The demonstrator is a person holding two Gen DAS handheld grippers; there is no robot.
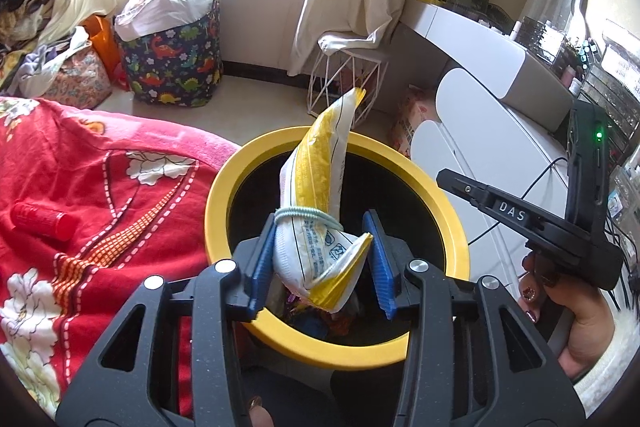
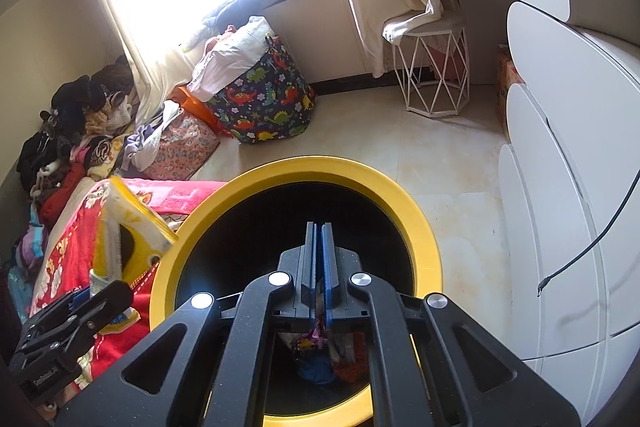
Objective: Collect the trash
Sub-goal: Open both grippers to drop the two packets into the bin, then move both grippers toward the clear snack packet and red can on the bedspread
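A yellow and white snack bag, tied round with a pale green hair band, stands upright between the blue pads of my left gripper. Both pads touch it. It hangs over the open mouth of a black bin with a yellow rim. Colourful trash lies at the bin's bottom. My right gripper is shut with nothing between its pads and points into the same bin. In the right wrist view the left gripper and the bag show at the lower left. A hand holds the right gripper.
A red floral blanket with a red bottle on it lies left of the bin. A white dresser with a loose cable stands to the right. Behind are a dinosaur-print basket, a white wire stool and bare floor.
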